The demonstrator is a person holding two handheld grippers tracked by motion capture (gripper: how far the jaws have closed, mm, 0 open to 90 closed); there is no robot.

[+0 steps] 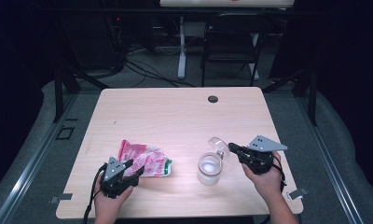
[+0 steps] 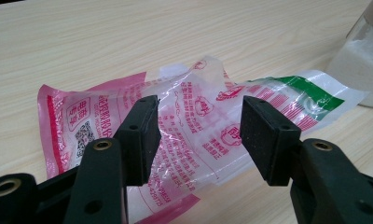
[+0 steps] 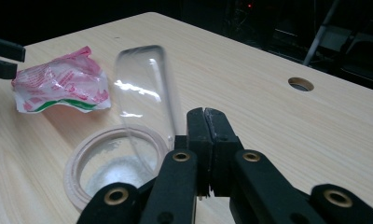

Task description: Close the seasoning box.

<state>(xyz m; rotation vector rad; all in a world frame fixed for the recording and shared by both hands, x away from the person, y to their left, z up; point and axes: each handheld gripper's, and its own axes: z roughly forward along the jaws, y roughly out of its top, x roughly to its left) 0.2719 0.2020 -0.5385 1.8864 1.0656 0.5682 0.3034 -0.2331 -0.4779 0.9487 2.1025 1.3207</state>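
The right tool (image 1: pixel 232 148) is clenched on the edge of a clear lid (image 1: pixel 218 145), holding it tilted just above and behind the open mouth of a glass jar (image 1: pixel 209 169) that stands near the right front of the tabletop (image 1: pixel 175 112). In the right gripper view the lid (image 3: pixel 145 88) stands almost on edge over the jar's rim (image 3: pixel 82 154), and white powder shows at the bottom. The left tool (image 1: pixel 128 169) is released, its jaws parted over a crumpled pink and green plastic bag (image 1: pixel 145 161) lying flat to the left of the jar; in the left gripper view the bag (image 2: pixel 194 126) sits between the pads (image 2: pixel 140 135) without being pinched.

The grip on the lid looks thin, at the very rim, so the smooth plastic could slip or swing down and knock the jar. If the left tool closes on a single film layer, the bag may slide out or drag rather than lift, and any powder left in it could spill.
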